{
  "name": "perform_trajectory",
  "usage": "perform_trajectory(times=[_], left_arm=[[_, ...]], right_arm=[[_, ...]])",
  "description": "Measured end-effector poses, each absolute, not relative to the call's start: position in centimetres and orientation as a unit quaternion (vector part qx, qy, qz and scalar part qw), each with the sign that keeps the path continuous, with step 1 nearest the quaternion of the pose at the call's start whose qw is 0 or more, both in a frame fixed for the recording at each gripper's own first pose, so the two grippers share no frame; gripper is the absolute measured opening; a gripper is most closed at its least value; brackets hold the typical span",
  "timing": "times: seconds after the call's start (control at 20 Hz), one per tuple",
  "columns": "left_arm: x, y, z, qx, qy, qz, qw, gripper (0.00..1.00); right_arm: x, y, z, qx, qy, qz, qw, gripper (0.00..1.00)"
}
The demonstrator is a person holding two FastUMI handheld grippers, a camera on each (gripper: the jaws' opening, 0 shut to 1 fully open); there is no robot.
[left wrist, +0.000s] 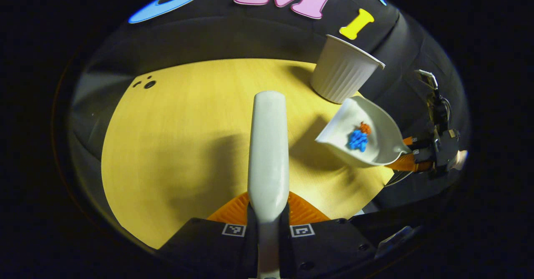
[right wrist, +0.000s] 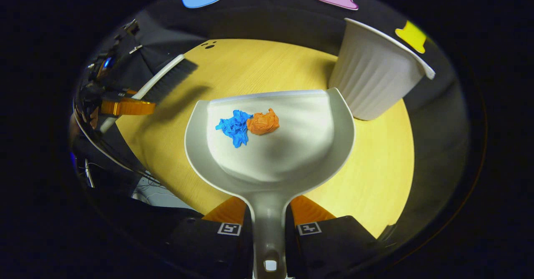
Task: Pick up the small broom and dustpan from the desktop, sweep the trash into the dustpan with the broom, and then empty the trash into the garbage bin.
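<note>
1. I'm working over a yellow desk point(right wrist: 375, 179) with the booth's black cloth hanging behind it, and the white ribbed bin point(right wrist: 375, 79) is standing at the far right edge.
2. The sweeping is looking done: the blue scrap point(right wrist: 234, 128) and the orange scrap point(right wrist: 263, 121) are sitting touching each other inside the dustpan point(right wrist: 292, 145), and I'm seeing no trash on the desk itself.
3. My right gripper point(right wrist: 269, 224) is clamping the dustpan's handle between both fingers, pan stretching straight ahead of it and riding above the desk, judging by the left gripper view.
4. My left gripper point(left wrist: 268, 220) is pinching the broom point(left wrist: 268, 145) by its handle, which is running forward over the bare desk, well apart from the pan.
5. What's remaining is the emptying: the bin is sitting just beyond the pan's front right corner, so I'm judging a short carry and a tip over its rim is all that's left.
6. The scraps are lying loose near the lip, so I'm reckoning they could slide out early.
</note>
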State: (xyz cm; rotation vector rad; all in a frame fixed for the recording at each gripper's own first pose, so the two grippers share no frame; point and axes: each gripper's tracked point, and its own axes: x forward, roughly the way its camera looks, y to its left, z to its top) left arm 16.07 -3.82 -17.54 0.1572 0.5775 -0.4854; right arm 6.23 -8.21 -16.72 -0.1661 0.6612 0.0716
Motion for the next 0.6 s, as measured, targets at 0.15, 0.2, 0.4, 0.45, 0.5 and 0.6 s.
perform_trajectory(times=[0.15,0.2,0.4,0.45,0.5,0.6], left_arm=[[16.5,-0.7,-21.7,0.062,0.283,-0.228,0.930,0.24],[17.0,0.7,-22.7,0.060,0.284,-0.226,0.930,0.24],[14.0,0.8,-22.5,0.054,0.286,-0.220,0.931,0.24],[13.8,1.1,-22.7,0.050,0.285,-0.220,0.932,0.24],[13.7,1.3,-22.6,0.048,0.283,-0.219,0.932,0.24],[13.5,1.5,-22.2,0.045,0.278,-0.218,0.934,0.24]], right_arm=[[6.3,-8.7,-16.0,-0.080,0.313,0.009,0.946,0.34],[6.4,-9.2,-15.5,-0.078,0.308,-0.002,0.948,0.34],[6.0,-10.2,-13.9,-0.057,0.294,-0.036,0.953,0.34],[5.9,-10.5,-13.6,-0.053,0.291,-0.042,0.954,0.34],[6.0,-10.9,-13.0,-0.053,0.287,-0.049,0.955,0.34],[6.0,-11.2,-12.2,-0.060,0.277,-0.062,0.957,0.34]])
